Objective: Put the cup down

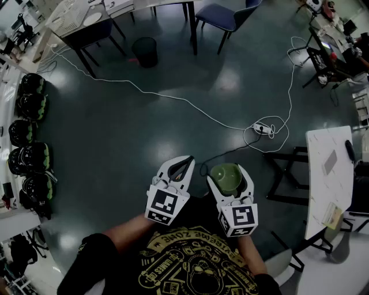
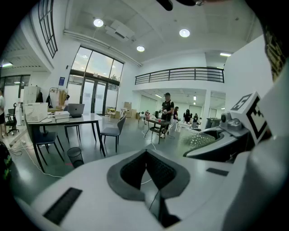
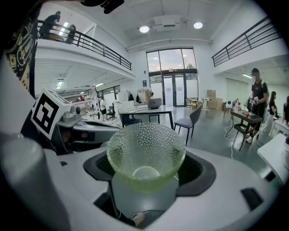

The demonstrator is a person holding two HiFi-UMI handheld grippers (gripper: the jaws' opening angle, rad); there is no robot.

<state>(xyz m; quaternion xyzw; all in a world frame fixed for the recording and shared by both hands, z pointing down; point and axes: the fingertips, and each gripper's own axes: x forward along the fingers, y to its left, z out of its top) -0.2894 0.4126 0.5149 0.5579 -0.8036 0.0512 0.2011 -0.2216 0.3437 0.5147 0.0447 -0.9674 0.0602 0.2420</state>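
A pale green dimpled glass cup [image 1: 225, 176] sits between the wide-spread jaws of my right gripper [image 1: 228, 171], held at waist height over the dark floor. In the right gripper view the cup [image 3: 146, 153] fills the space between the jaws, mouth facing away, and the right gripper [image 3: 146, 159] is shut on it. Just left of it, my left gripper [image 1: 184, 163] has its jaws closed tip to tip with nothing in them. In its own view the left gripper [image 2: 146, 157] shows the same closed tip, with the right gripper beside it at the right.
A white table [image 1: 328, 173] stands to the right, on a black frame. A white cable and power strip [image 1: 262, 128] lie on the floor ahead. Further off are a black bin [image 1: 145, 50], a blue chair [image 1: 222, 14] and helmets [image 1: 29, 155] along the left wall.
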